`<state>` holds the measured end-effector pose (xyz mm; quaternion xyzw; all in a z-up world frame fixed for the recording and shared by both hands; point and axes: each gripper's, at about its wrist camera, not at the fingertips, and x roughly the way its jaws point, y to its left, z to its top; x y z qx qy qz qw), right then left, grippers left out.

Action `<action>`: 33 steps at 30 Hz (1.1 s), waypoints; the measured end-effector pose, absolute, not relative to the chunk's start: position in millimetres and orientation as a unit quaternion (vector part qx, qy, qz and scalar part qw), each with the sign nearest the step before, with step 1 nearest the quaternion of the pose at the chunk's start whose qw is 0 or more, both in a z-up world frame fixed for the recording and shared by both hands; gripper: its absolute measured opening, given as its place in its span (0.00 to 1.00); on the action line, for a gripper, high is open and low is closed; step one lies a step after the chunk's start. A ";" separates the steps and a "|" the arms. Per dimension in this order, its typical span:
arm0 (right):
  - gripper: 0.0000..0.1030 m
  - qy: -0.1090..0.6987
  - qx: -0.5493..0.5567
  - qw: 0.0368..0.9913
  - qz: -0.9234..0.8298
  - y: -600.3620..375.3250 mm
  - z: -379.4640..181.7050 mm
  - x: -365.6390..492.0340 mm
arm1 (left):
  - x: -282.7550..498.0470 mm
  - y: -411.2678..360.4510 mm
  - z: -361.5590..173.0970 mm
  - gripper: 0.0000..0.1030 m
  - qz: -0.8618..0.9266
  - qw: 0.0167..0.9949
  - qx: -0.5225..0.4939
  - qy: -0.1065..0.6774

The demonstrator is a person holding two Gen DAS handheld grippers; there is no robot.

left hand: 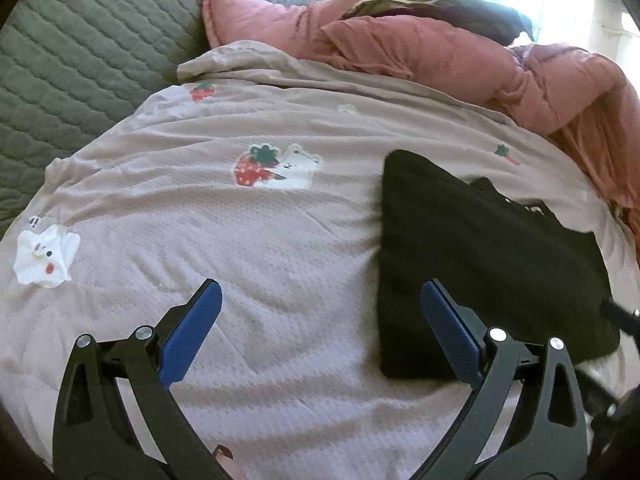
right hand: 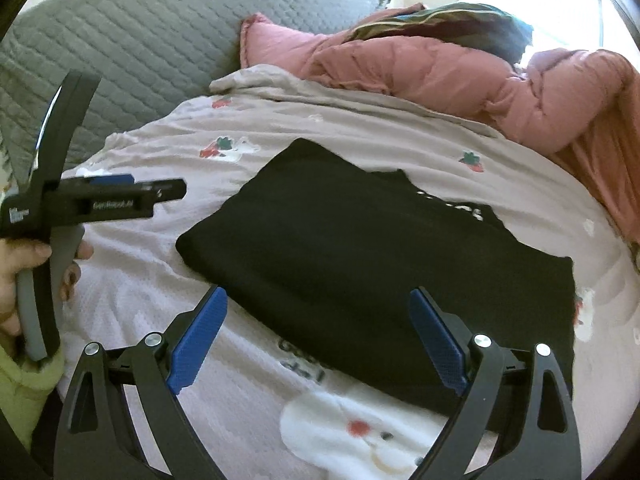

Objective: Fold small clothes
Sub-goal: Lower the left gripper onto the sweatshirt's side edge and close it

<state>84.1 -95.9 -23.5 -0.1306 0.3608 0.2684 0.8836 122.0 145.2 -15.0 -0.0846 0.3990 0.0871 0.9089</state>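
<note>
A black folded garment (left hand: 480, 256) lies flat on a pale pink bedspread (left hand: 240, 240) with strawberry and bear prints. In the right wrist view the garment (right hand: 360, 248) fills the middle, with white lettering near its far edge. My left gripper (left hand: 320, 308) is open and empty, hovering over the bedspread just left of the garment. My right gripper (right hand: 318, 312) is open and empty, above the garment's near edge. The left gripper also shows in the right wrist view (right hand: 120, 188), held in a hand at the left.
A pink duvet (left hand: 460, 48) is bunched along the back and right of the bed, with a dark striped cloth (left hand: 440, 8) on top. A grey quilted headboard cushion (left hand: 80, 52) stands at the back left. A bright window is at the far right.
</note>
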 end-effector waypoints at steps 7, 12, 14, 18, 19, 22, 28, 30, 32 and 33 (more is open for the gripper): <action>0.89 0.369 -0.170 0.869 0.281 -60.6 -43.1 93.8 | 141.9 156.8 -12.2 0.90 0.106 0.906 -0.093 0.398; 0.89 0.379 -0.201 0.862 0.271 -44.7 -57.7 101.1 | 164.2 157.3 -6.8 0.90 0.108 0.907 -0.096 0.396; 0.89 0.379 -0.216 0.859 0.269 -40.2 -63.3 100.3 | 180.0 158.3 -3.5 0.90 0.106 0.905 -0.102 0.399; 0.89 0.372 -0.245 0.856 0.262 -34.7 -71.0 96.2 | 209.1 158.2 -1.0 0.90 0.094 0.899 -0.134 0.407; 0.89 0.372 -0.253 0.855 0.258 -32.8 -74.1 96.3 | 218.1 158.5 -2.3 0.90 0.087 0.896 -0.151 0.409; 0.89 0.368 -0.279 0.853 0.241 -27.0 -83.8 98.9 | 233.9 157.8 -11.4 0.90 0.069 0.889 -0.176 0.416; 0.92 0.333 -0.330 0.855 0.219 -7.6 -94.8 103.0 | 244.1 160.4 -45.9 0.90 0.062 0.874 -0.148 0.458; 0.92 0.324 -0.340 0.856 0.216 0.6 -96.3 105.9 | 245.4 166.9 -48.8 0.90 0.064 0.872 -0.158 0.458; 0.91 0.311 -0.348 0.859 0.212 7.5 -96.0 108.6 | 245.8 172.5 -49.4 0.90 0.057 0.870 -0.175 0.458; 0.90 0.303 -0.352 0.860 0.210 10.4 -96.2 108.9 | 245.9 172.8 -49.3 0.90 0.052 0.869 -0.178 0.458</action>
